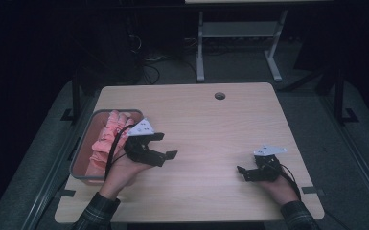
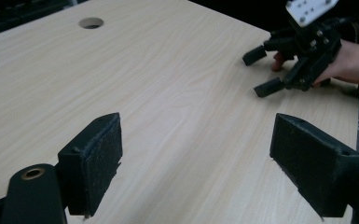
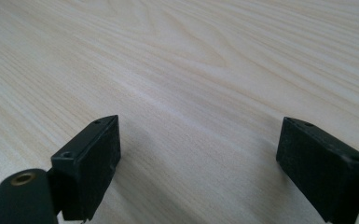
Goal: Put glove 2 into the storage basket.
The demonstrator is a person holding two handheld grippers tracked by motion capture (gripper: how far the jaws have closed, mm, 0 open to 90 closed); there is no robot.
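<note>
On the left side of the worktop stood a grey bin holding a heap of pink cloth, which looked like gloves or small garments, though the dim light made that hard to settle. The cloth lay wholly inside the bin, piled from its far end toward the near one.

The left gripper hung just beside the bin's right wall, over bare wood, with its jaws spread wide and nothing between them. It pointed right, across the worktop and away from the cloth. In the left gripper view its two pads framed only wood grain, with the cable hole far off and the other hand's gripper in the distance.

The right gripper rested low near the right, near edge of the worktop, well apart from the bin. Its jaws were likewise spread and empty, and the right gripper view showed its pads close above plain wood.

Judged from this, the work with the cloth stood either at its very start or at its end: nothing was held, nothing lay on the open worktop, and all the cloth sat in the bin. If pieces were to come out, every one was left to do, and the left gripper would have to turn back toward the bin first.
</note>
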